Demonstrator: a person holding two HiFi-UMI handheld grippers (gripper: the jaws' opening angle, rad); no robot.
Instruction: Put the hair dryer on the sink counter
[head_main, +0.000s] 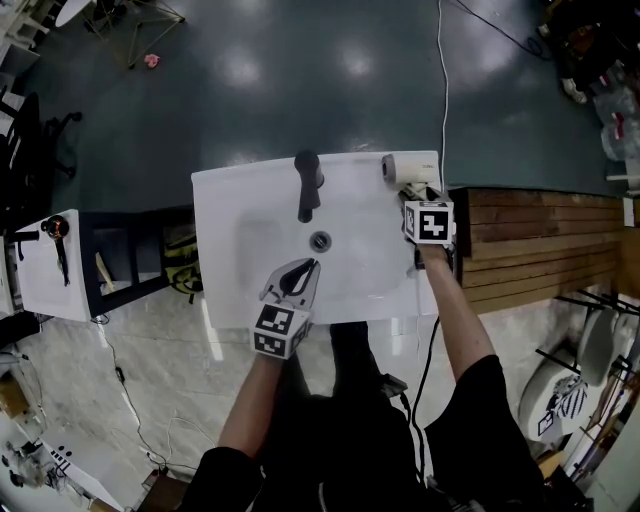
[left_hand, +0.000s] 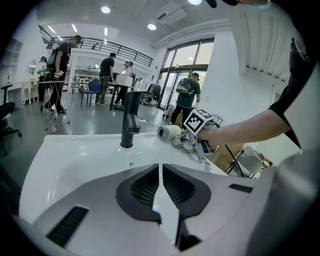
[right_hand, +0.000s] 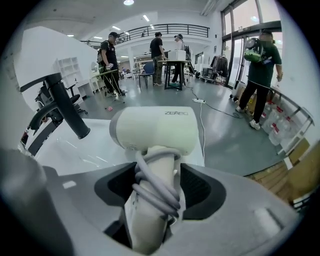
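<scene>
While the dryer (head_main: 405, 170) lies on the counter (head_main: 225, 195), at its back right corner, the right gripper (right_hand: 159, 192) has its jaws apart around the handle (right_hand: 150, 220), not squeezing. It looks light, hard and smooth; the cord-wrapped handle is best to hold. The left gripper (left_hand: 161, 187) is closed, empty. The tap (head_main: 307, 185) stands near, not in the way.

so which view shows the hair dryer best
The right gripper view: the hair dryer fills the middle, close up, its cord-wrapped handle between the jaws. The head view shows it small, from above, at the sink counter's far right corner. The left gripper view shows it small and far off.
</scene>
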